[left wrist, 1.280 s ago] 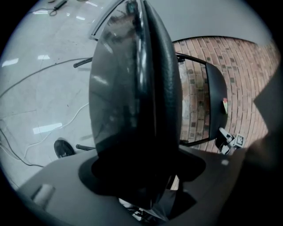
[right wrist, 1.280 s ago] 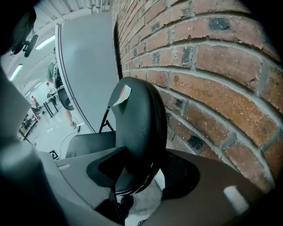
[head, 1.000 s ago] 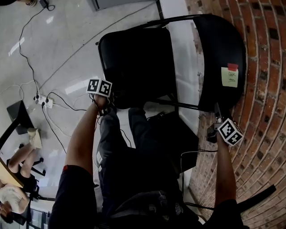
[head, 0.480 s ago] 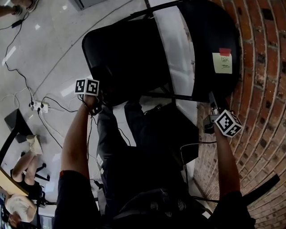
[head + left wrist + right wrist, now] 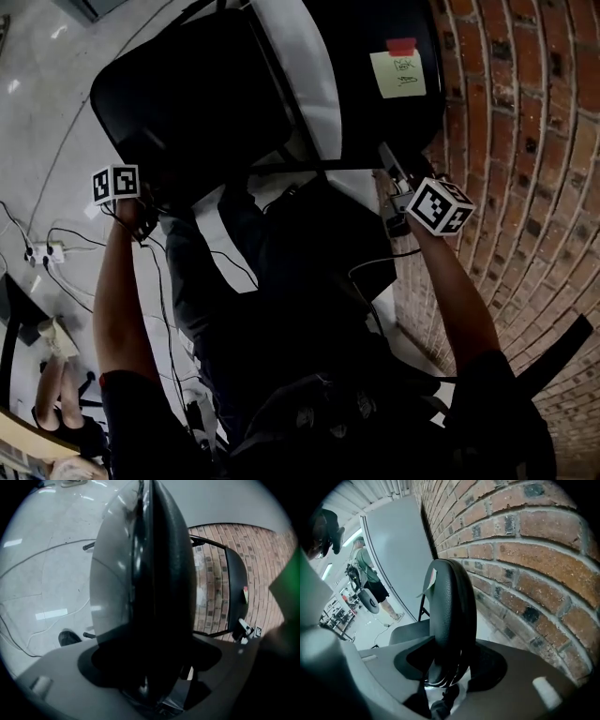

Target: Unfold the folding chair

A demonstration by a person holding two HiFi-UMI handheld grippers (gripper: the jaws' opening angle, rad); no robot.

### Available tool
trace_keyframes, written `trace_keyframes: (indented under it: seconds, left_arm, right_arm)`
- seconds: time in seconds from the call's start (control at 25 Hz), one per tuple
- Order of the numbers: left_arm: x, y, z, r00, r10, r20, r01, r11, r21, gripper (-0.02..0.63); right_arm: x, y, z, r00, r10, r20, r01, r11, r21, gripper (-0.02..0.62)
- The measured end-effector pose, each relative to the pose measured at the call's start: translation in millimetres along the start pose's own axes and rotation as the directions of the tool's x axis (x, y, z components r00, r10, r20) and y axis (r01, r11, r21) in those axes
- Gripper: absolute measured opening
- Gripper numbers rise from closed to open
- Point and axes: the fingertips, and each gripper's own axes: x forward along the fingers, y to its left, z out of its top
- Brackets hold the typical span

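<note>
The black folding chair stands open in front of me in the head view, with its padded seat (image 5: pixel 197 103) at upper left. Its backrest (image 5: pixel 375 112) at upper right bears a yellow note (image 5: pixel 397 73). My left gripper (image 5: pixel 141 202) is at the seat's near edge. In the left gripper view the seat (image 5: pixel 159 583) runs edge-on through the left gripper (image 5: pixel 150 656) and fills the gap; these jaws have just been opening. My right gripper (image 5: pixel 394 183) is at the backrest's lower edge. The backrest rim (image 5: pixel 452 620) sits between the jaws of the right gripper (image 5: pixel 450 665), which have just been closing.
A brick wall (image 5: pixel 525 141) stands close on the right, just behind the backrest. Cables and a power strip (image 5: pixel 42 251) lie on the pale floor at left. My dark-trousered legs (image 5: pixel 281 309) stand under the chair. A person (image 5: pixel 370 581) stands far off by a grey wall.
In the head view the chair and both grippers now sit higher and further left. The right gripper has come closer to the backrest's lower edge. Both still have the chair between their jaws.
</note>
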Motion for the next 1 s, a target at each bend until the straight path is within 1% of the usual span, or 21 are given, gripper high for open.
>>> trace_keyframes:
  seconds: [0.2,0.32,0.52,0.6,0.76,0.84,0.88,0.92,0.96,1.0]
  left_arm:
    - [-4.3,1.1,1.5,1.0,-0.008,0.0,0.008,1.0,-0.008,0.426]
    - [-1.9,0.3,2.9,1.0,-0.016,0.007,0.016,1.0,0.0,0.428]
    - [3.8,0.9,4.2,1.0,-0.025,-0.004,0.025,1.0,0.004,0.431]
    - [1.2,1.5,6.8,1.0,-0.031,0.0,0.031,0.999,0.014,0.432]
    - [-3.3,-4.3,10.4,0.998,-0.068,0.017,0.068,0.997,0.045,0.425]
    - [0.6,-7.7,9.8,0.996,-0.081,0.021,0.08,0.996,0.037,0.442]
    - [1.2,-8.2,9.6,0.996,-0.089,0.026,0.088,0.996,0.022,0.464]
    - [0.2,-7.5,9.2,0.995,-0.094,0.03,0.094,0.996,0.003,0.481]
    - [-2.6,-5.5,7.6,0.995,-0.091,0.032,0.091,0.996,-0.014,0.483]
    - [-7.3,-2.2,4.6,0.996,-0.078,0.031,0.079,0.996,-0.029,0.483]
  right_arm:
    - [-3.8,15.8,8.0,1.0,0.027,0.0,-0.027,0.999,-0.043,0.193]
    - [-8.0,19.8,9.0,1.0,0.029,-0.004,-0.029,0.998,-0.049,0.19]
    - [-9.3,21.7,8.2,0.999,0.031,-0.014,-0.032,0.996,-0.084,0.189]
    - [-9.1,24.5,8.9,1.0,0.028,-0.011,-0.029,0.996,-0.08,0.189]
    - [-15.1,29.0,12.2,1.0,0.006,-0.016,-0.007,0.998,-0.065,0.189]
    - [-15.0,23.8,10.2,1.0,-0.004,-0.026,0.003,0.999,-0.049,0.189]
    - [-13.9,20.2,9.0,0.999,-0.011,-0.031,0.01,0.999,-0.044,0.192]
    - [-13.4,15.6,8.3,0.999,-0.024,-0.035,0.023,0.999,-0.045,0.219]
    - [-14.2,9.9,7.9,0.998,-0.043,-0.041,0.041,0.998,-0.05,0.279]
    - [-16.8,3.7,7.9,0.997,-0.064,-0.047,0.061,0.997,-0.056,0.312]
